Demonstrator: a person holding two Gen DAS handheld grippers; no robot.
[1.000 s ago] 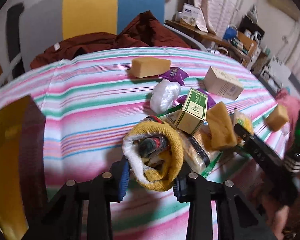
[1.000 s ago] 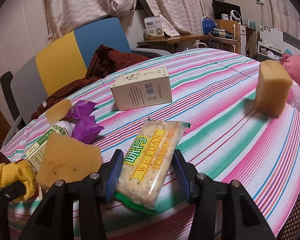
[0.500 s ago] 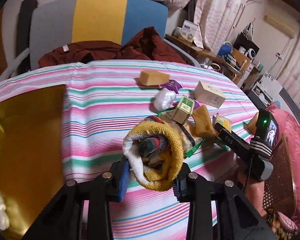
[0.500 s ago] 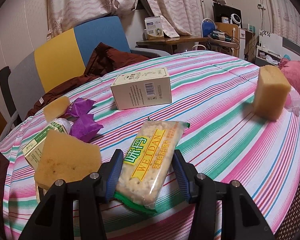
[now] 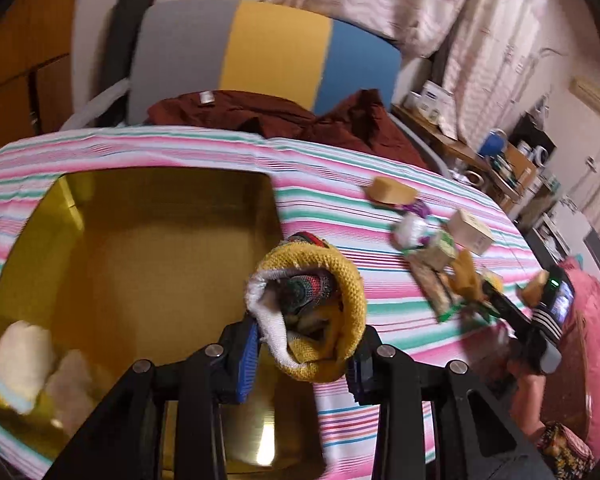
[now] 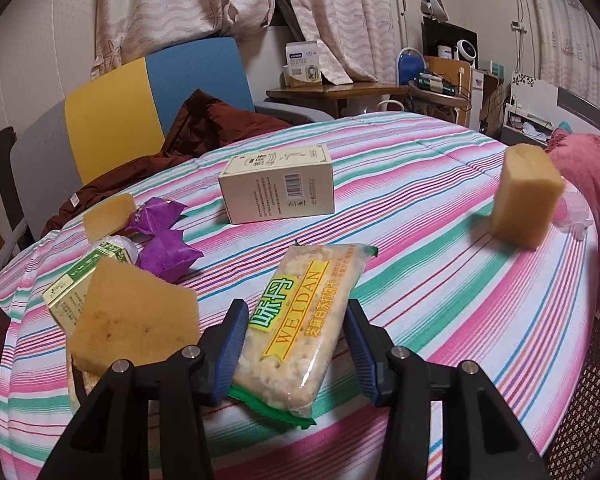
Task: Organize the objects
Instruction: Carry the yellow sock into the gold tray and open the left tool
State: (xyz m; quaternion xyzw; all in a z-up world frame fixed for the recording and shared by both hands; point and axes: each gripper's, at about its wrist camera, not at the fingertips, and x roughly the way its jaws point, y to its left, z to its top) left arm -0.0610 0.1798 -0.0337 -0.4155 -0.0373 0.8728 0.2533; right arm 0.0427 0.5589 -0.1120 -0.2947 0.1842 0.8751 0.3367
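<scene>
My left gripper (image 5: 302, 354) is shut on a rolled yellow knitted sock bundle (image 5: 314, 304) and holds it in the air at the right edge of a gold box (image 5: 140, 248). The box holds pale soft items (image 5: 24, 356) at its near left. My right gripper (image 6: 294, 344) straddles a WEIDAN cracker packet (image 6: 300, 332) that lies on the striped tablecloth (image 6: 440, 288); its jaws stand on both sides of the packet, and contact is unclear.
On the table lie a yellow sponge (image 6: 132, 316), a green box (image 6: 82, 280), purple wrappers (image 6: 166, 252), a cream carton (image 6: 278, 190), a second sponge (image 6: 108, 216) and an upright sponge (image 6: 526, 196). A chair (image 5: 260, 52) with dark red clothing stands behind.
My left gripper has carried the sock bundle up and to the left, from the pile of items to the gold box. My right gripper has stayed around the cracker packet.
</scene>
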